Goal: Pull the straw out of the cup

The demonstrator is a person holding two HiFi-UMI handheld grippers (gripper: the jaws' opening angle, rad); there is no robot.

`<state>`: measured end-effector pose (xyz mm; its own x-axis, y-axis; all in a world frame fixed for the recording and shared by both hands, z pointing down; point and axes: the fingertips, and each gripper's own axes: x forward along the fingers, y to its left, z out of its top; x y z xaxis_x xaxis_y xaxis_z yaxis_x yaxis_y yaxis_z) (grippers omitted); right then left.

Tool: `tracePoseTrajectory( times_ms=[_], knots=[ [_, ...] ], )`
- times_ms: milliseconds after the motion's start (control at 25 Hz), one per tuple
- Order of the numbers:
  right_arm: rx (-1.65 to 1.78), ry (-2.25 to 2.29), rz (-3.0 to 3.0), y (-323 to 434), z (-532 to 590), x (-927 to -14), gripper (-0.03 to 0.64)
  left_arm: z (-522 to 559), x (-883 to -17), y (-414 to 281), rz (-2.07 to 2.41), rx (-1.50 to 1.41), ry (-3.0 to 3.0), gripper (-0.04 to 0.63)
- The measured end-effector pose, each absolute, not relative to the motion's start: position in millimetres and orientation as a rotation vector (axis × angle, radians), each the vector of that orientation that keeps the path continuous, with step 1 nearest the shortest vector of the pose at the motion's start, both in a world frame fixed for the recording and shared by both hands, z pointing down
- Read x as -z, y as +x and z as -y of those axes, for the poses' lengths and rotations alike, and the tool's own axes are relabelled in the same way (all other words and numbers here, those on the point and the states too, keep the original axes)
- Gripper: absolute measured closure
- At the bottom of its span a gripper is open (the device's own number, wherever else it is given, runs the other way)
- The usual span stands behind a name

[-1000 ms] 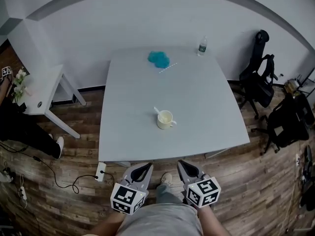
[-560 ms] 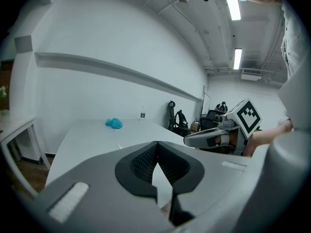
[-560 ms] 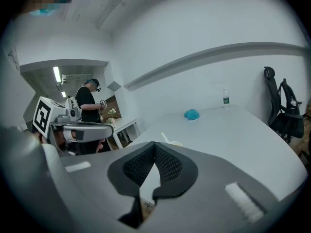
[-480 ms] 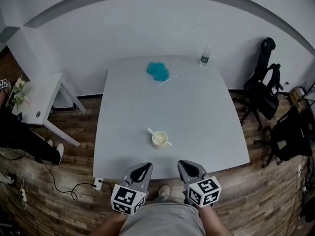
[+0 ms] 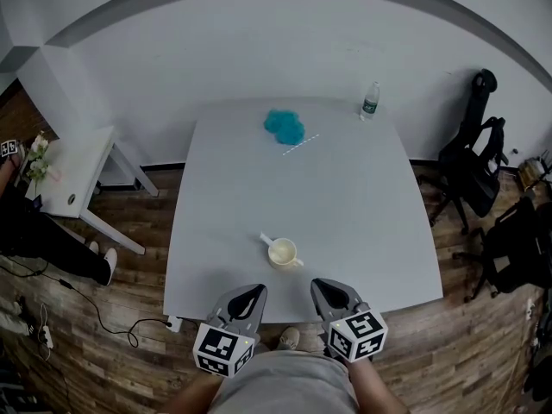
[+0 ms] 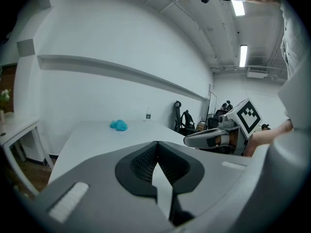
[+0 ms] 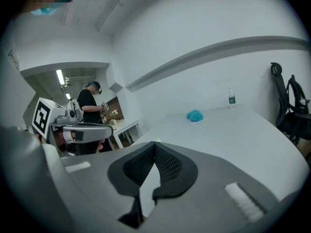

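- The left gripper has its jaws clenched on nothing; so has the right gripper.
- Both hover at the near edge of the desk.
- Just beyond them stands the cup, the straw in it leaning out to the left.

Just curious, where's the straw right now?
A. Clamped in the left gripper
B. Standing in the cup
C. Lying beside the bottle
B: the straw sticks out of the cup near the table's front edge, while the left gripper and right gripper are shut with nothing in them.
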<state>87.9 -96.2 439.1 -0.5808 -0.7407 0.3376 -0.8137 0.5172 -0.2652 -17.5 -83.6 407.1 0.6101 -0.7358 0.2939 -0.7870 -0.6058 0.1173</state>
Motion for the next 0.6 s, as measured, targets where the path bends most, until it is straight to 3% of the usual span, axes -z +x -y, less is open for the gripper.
tracePoseTrajectory(
  times_ms=[600],
  knots=[
    [-0.631,1.426,2.515,85,116,-447,0.611,119,-418,-27,1.173,-0.391,2.617,0.575]
  ],
)
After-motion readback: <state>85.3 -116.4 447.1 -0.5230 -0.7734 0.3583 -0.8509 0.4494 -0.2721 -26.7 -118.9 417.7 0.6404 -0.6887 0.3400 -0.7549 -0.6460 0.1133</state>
